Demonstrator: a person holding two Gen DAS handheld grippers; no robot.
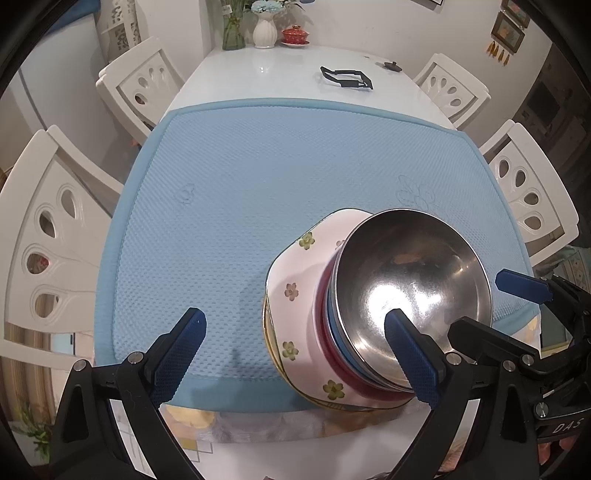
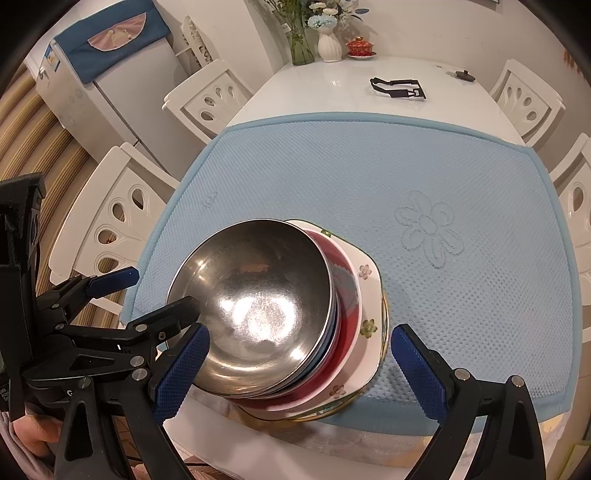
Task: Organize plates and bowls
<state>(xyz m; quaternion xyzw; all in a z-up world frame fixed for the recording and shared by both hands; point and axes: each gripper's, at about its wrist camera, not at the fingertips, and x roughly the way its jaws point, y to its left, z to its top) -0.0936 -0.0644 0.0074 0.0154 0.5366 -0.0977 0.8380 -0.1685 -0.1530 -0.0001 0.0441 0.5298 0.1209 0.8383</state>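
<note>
A stack of dishes sits at the near edge of the blue mat (image 1: 258,177). From the top it holds a steel bowl (image 1: 410,273) (image 2: 258,295), a blue bowl, a red bowl (image 2: 351,314), a pink flowered square plate (image 1: 295,291) (image 2: 369,280) and a gold-rimmed plate. My left gripper (image 1: 294,314) is open, its right finger overlapping the steel bowl's near rim. My right gripper (image 2: 301,330) is open too and straddles the stack, its left finger by the bowl's rim. Neither holds anything. Each gripper also appears at the edge of the other's view.
The mat lies on a white table (image 1: 280,70) ringed by white chairs (image 1: 55,236) (image 2: 122,218). At the far end are vases with flowers (image 1: 265,31), a red lidded cup (image 1: 295,35), a black strap (image 1: 347,79) and a small black knob (image 1: 392,65). A fridge (image 2: 96,74) is at the left.
</note>
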